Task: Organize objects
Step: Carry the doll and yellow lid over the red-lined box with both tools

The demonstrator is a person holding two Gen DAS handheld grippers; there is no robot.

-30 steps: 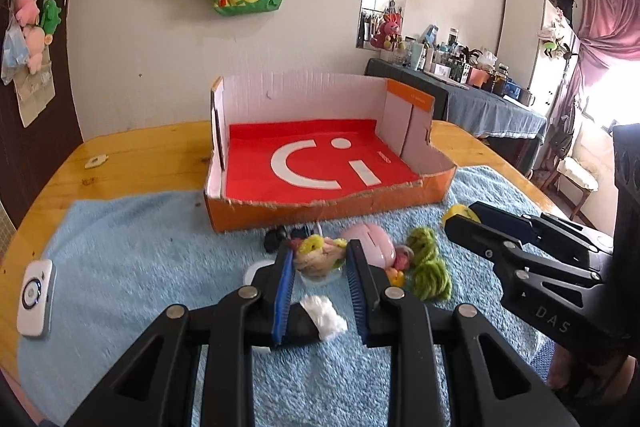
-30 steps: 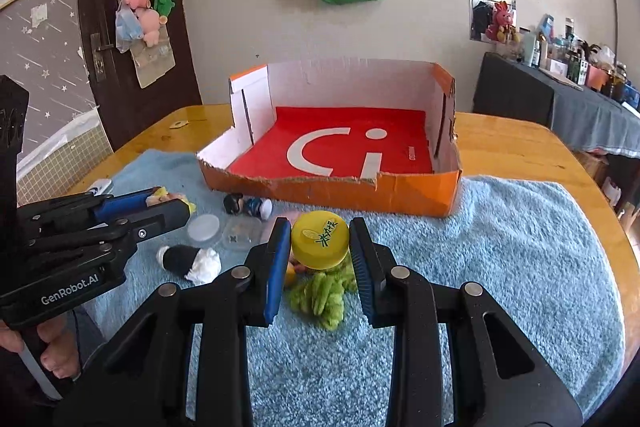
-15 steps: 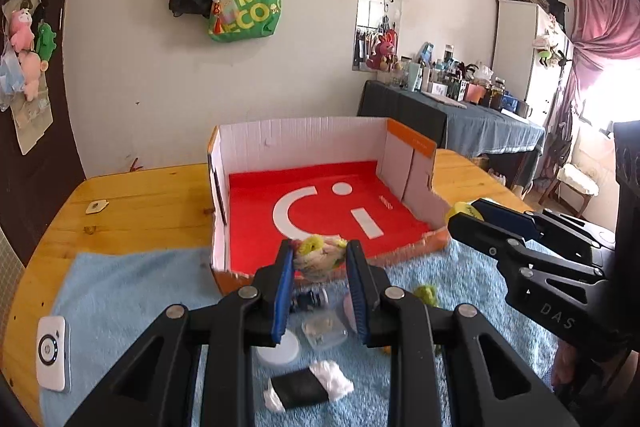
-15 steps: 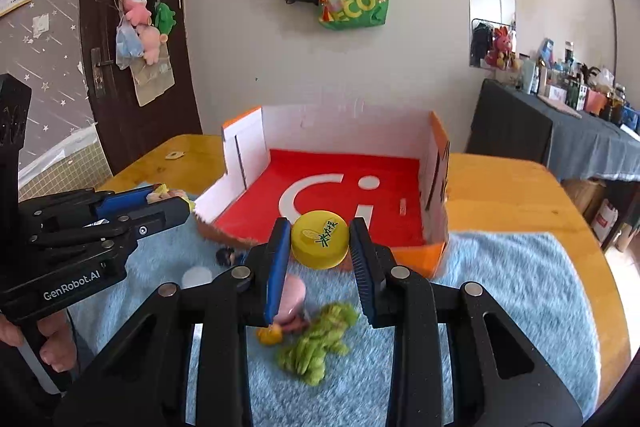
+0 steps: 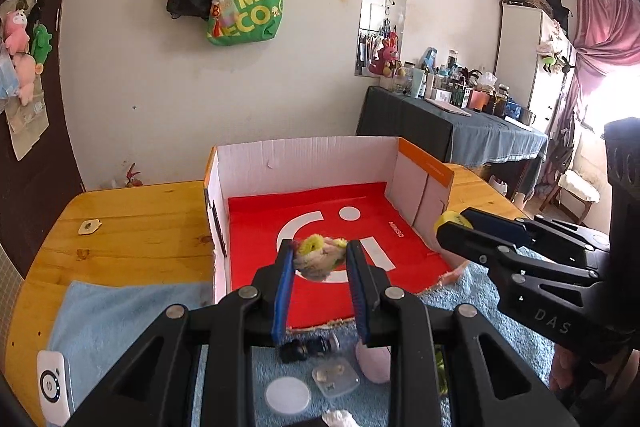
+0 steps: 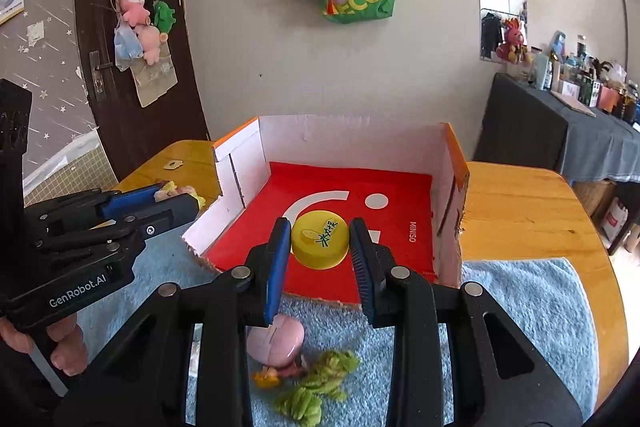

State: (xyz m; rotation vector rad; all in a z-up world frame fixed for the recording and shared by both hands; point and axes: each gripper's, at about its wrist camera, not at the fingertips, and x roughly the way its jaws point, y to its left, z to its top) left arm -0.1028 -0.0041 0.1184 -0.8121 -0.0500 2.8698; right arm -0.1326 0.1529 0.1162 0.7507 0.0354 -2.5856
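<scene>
My left gripper [image 5: 320,259] is shut on a small fluffy toy [image 5: 319,257], yellow and pale, held above the front of the red-floored cardboard box [image 5: 304,163]. My right gripper [image 6: 320,239] is shut on a round yellow tin [image 6: 320,243] with green writing, also held over the box's [image 6: 352,143] front part. Each gripper shows in the other's view: the right gripper [image 5: 448,227] at the right, the left gripper [image 6: 188,201] at the left with the toy in it. On the blue towel [image 6: 520,307] lie a pink oval case [image 6: 276,341] and a green fuzzy toy [image 6: 320,383].
Under the left gripper on the towel [image 5: 120,315] lie a white disc [image 5: 287,393], a clear square lid [image 5: 335,377], small dark pieces [image 5: 308,347] and a white tuft [image 5: 340,419]. A white device [image 5: 52,387] rests at the wooden table's [image 5: 140,219] left edge. A hand [image 6: 60,347] holds the left gripper.
Both grippers have risen off the towel with the fluffy toy and the yellow tin and moved forward, from in front of the box to over its front part.
</scene>
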